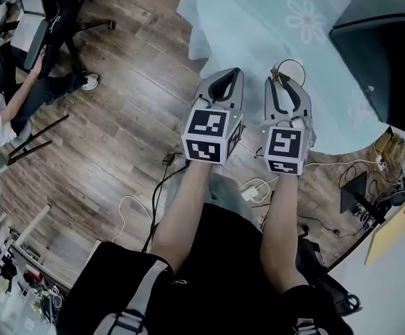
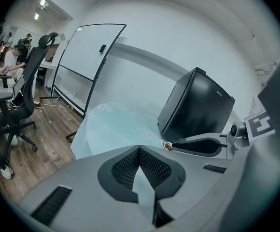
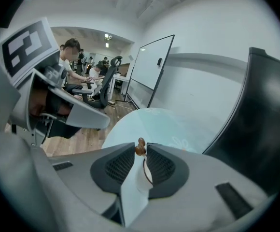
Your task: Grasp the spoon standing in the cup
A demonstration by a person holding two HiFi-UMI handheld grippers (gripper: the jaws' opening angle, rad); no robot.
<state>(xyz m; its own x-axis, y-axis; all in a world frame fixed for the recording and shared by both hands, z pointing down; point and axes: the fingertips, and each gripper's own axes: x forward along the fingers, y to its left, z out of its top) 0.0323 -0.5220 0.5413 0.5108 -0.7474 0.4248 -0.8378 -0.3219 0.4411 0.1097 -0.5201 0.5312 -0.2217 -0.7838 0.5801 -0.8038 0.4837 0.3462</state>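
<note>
Both the left gripper [image 1: 234, 73] and the right gripper [image 1: 279, 75] are grey with black pads. Each carries a cube [image 1: 211, 132] patterned in black-and-white squares. The tablecloth [image 1: 258, 26] is pale aqua with white daisies. The floor [image 1: 119, 138] is brown wood planks. The box [image 1: 384, 40] is black. The spoon [image 3: 140, 149] has a brown tip. The shorts [image 1: 216, 278] are black.

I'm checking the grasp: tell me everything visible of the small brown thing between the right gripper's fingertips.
The brown knob is small, rounded and glossy, like varnished wood, with a smaller bead on top. It stands upright between the tips of the right gripper's fingers, which appear to touch it on both sides. Behind it lies the pale blue tablecloth. A thin dark curve runs down from it; what that is cannot be told.
</note>
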